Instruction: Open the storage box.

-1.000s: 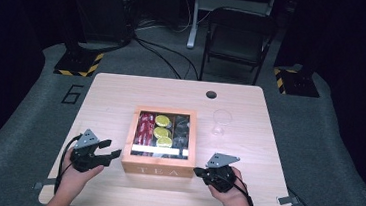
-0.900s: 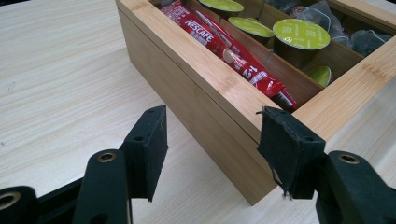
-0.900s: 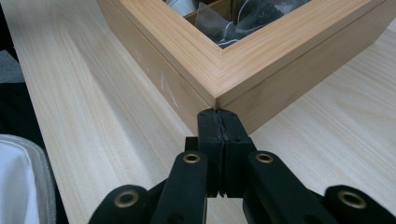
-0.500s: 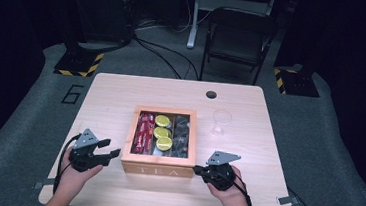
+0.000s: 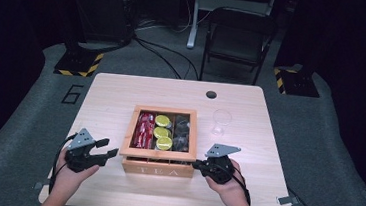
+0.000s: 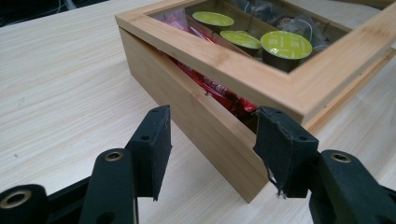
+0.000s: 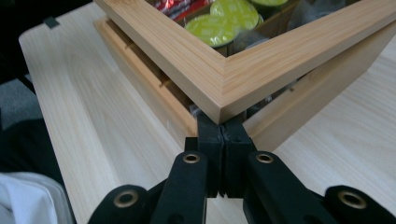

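A pale wooden table (image 5: 121,92) at the middle of the high view, carrying a tea box and a glass.

Its light-grained top has a small dark round hole (image 5: 211,94) near the upper edge, right of centre. A wooden box (image 5: 157,167) with "TEA" on its front face sits at the centre, its window-framed lid (image 5: 127,131) lifted a little off the base at the near side. A clear stemmed glass (image 5: 221,121) stands upright just right of the box, apart from it. Dark grey floor (image 5: 328,146) surrounds the table.
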Motion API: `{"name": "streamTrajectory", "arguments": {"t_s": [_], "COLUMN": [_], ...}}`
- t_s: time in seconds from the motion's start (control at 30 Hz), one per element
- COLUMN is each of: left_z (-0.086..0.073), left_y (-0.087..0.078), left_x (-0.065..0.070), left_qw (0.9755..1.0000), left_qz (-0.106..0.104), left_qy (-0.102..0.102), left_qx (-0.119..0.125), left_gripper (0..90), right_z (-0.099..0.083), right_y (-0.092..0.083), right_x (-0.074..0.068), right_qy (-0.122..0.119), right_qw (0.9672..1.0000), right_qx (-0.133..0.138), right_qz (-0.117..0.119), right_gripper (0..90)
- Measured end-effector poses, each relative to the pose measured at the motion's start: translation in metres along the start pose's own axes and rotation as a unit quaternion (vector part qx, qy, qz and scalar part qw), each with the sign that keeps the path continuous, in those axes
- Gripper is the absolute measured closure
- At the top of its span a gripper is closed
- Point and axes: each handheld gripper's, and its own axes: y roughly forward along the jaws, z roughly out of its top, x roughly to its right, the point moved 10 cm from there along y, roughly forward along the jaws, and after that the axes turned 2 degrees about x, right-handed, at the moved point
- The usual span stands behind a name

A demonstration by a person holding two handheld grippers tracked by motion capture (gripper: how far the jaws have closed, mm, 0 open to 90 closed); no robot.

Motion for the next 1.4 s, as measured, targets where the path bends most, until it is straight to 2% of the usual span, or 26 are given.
{"name": "streamTrajectory", "arguments": {"t_s": [0.13,0.43,0.7,0.83,0.9,0.97,1.0,1.03,1.2,1.3,1.33,1.4], "left_z": [-0.001,0.003,0.01,0.014,0.016,0.018,0.02,0.02,0.029,0.034,0.036,0.036], "left_y": [0.002,0.008,0.015,0.016,0.016,0.016,0.016,0.016,0.013,0.011,0.011,0.011], "left_x": [0.004,0.021,0.032,0.033,0.031,0.03,0.028,0.028,0.027,0.032,0.032,0.032], "left_qw": [1.0,0.9996,0.9996,0.9997,0.9999,0.9999,1.0,1.0,0.9994,0.9992,0.9987,0.9988], "left_qz": [-0.007,-0.021,-0.026,-0.021,-0.012,-0.011,0.001,0.001,0.022,0.014,0.022,0.02], "left_qy": [0.0,0.016,0.008,0.012,0.013,0.008,0.007,0.007,0.026,0.029,0.042,0.043], "left_qx": [-0.002,-0.009,-0.004,0.0,0.001,0.001,0.004,0.004,0.009,0.022,0.017,0.014], "left_gripper": [46.1,48.7,51.6,49.1,49.1,47.4,46.2,45.6,45.4,45.6,45.6,45.6], "right_z": [0.011,0.016,0.017,0.018,0.018,0.02,0.022,0.022,0.028,0.033,0.034,0.034], "right_y": [-0.001,-0.001,-0.002,-0.002,-0.003,-0.003,-0.004,-0.004,-0.006,-0.01,-0.01,-0.011], "right_x": [0.001,0.001,0.002,0.001,0.002,0.002,0.002,0.002,0.003,0.005,0.005,0.005], "right_qy": [0.0,0.0,-0.003,-0.002,0.0,-0.002,0.0,0.0,0.004,0.002,0.003,0.003], "right_qw": [0.9999,0.9999,0.9999,0.9999,0.9999,0.9999,0.9998,0.9998,0.9995,0.9992,0.9992,0.9991], "right_qx": [0.009,0.011,0.01,0.01,0.012,0.014,0.019,0.019,0.029,0.037,0.038,0.039], "right_qz": [-0.004,-0.004,-0.004,-0.003,-0.005,-0.004,-0.003,-0.003,-0.008,-0.012,-0.013,-0.016], "right_gripper": [88.6,88.6,88.5,88.4,88.3,88.0,87.6,87.6,83.3,76.8,76.4,73.3]}}
